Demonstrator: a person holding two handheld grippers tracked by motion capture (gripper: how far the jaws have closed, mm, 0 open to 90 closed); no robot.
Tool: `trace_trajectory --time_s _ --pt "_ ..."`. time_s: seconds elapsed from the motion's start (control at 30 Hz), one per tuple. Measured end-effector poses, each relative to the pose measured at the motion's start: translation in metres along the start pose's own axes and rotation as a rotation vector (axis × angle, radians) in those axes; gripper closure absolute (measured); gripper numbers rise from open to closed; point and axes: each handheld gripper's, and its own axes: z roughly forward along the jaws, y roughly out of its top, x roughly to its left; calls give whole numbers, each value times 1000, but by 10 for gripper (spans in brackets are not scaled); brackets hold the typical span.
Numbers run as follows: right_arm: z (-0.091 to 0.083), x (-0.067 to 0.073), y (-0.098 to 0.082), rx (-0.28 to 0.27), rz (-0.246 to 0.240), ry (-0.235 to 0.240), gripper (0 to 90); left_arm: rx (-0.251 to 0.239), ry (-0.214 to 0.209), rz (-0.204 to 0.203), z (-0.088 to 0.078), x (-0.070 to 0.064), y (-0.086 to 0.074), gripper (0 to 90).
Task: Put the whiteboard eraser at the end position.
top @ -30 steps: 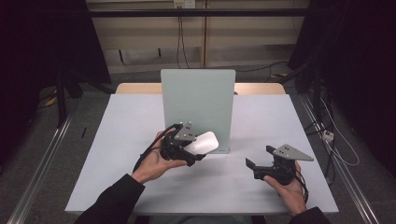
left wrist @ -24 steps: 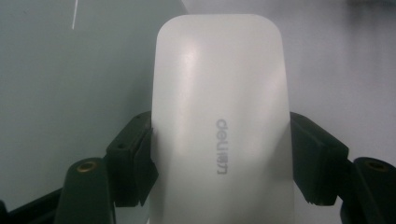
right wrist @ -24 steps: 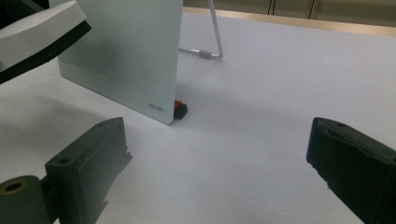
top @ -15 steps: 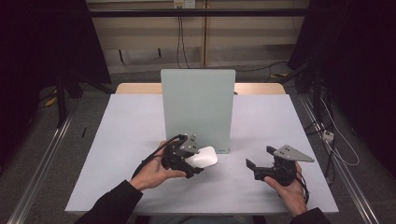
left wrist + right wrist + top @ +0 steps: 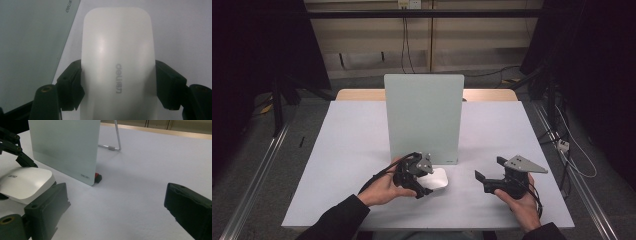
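Left gripper view: left hand-held gripper (image 5: 117, 87) pinches white mouse (image 5: 117, 50) (between 2 jaws).

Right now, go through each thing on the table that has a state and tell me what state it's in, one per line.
Left gripper: shut on the white eraser, jaws pressing its two long sides.
White eraser: gripped, logo side up, low over the table in front of the board.
Right gripper: open, holding nothing.
Glass board: upright on its wire stand, untouched.
Table: covered by a white sheet.

Dark sleeves — black hand-held gripper (image 5: 424, 180) each side, grey three-cornered plates, trailing black cables
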Motion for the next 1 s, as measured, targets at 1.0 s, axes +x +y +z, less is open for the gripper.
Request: trace_trajectory --time_s 1.0 --pt "3 0 1 -3 3 18 48 -46 7 -37 8 -4 -9 270"
